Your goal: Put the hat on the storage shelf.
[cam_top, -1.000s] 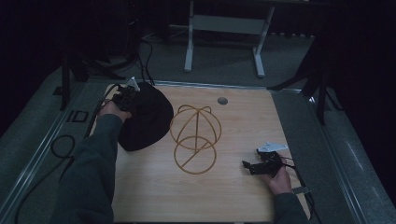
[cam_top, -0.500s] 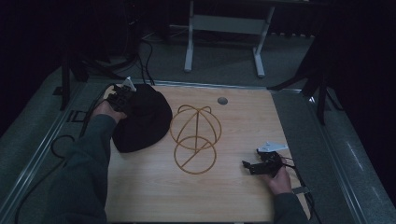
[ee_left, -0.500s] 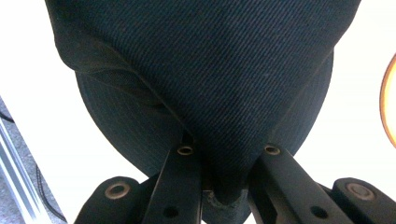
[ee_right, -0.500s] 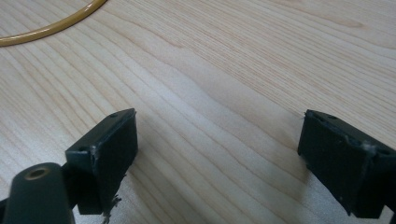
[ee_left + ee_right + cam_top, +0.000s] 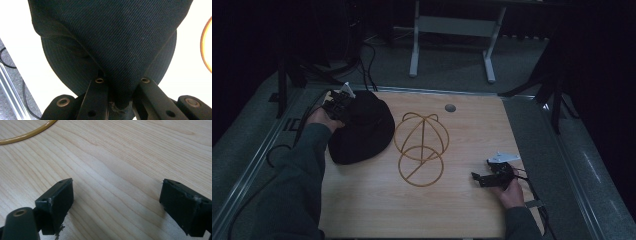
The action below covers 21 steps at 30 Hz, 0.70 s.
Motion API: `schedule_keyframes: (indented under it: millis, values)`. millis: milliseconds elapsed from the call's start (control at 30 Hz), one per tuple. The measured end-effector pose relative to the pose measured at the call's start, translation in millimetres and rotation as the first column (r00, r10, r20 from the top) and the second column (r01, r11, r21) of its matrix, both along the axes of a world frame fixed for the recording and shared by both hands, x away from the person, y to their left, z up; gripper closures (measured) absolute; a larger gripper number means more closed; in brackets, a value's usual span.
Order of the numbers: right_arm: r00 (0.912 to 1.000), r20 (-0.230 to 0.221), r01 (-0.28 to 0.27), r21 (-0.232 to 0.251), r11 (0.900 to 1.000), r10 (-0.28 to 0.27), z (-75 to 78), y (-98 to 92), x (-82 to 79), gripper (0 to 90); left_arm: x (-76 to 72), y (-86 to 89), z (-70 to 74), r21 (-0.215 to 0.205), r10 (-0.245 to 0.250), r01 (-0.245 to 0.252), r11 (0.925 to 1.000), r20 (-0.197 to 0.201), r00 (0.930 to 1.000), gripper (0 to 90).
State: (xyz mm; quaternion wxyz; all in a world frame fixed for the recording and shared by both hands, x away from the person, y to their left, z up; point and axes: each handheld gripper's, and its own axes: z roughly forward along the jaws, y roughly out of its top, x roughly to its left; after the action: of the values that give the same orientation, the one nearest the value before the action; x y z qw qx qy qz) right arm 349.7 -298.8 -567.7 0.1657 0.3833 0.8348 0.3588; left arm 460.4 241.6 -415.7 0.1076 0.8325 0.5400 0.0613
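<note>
A black fabric hat (image 5: 362, 131) lies on the left part of the wooden table (image 5: 462, 140). My left gripper (image 5: 338, 105) is at the hat's far left edge and is shut on the hat's cloth, which bunches between the jaws in the left gripper view (image 5: 120, 57). A yellow wire hat frame (image 5: 421, 149) stands at the table's middle, apart from the hat. My right gripper (image 5: 478, 178) rests low over the table's near right, jaws wide open with only bare wood between them (image 5: 116, 197). An arc of the yellow frame (image 5: 27, 133) shows at the top left of the right gripper view.
A round grey cap (image 5: 450, 107) sits in the table near its far edge. Grey floor and a metal rail (image 5: 257, 150) run along the left side. White stand legs (image 5: 452, 45) rise beyond the table. Cables (image 5: 277, 150) trail off the left edge.
My left gripper has moved toward the far left corner, pulling the hat's edge with it; the hat has shifted left and away from the wire frame. The right gripper has stayed put.
</note>
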Motion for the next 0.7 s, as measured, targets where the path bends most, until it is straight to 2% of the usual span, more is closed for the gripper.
schedule_keyframes:
  millis: [367,700]
  values:
    - [1.0,0.001,-0.001,0.0,1.0,0.001,0.0,0.0,0.1,11.9,-7.5,4.4,9.0,-0.038,-0.01,0.011,0.9992,0.02,0.9997,86.3]
    - [1.0,0.001,-0.001,0.0,1.0,0.001,0.0,0.0,0.0,11.9,-16.0,9.5,19.6,-0.071,-0.038,0.041,0.9966,0.041,0.9984,86.3]
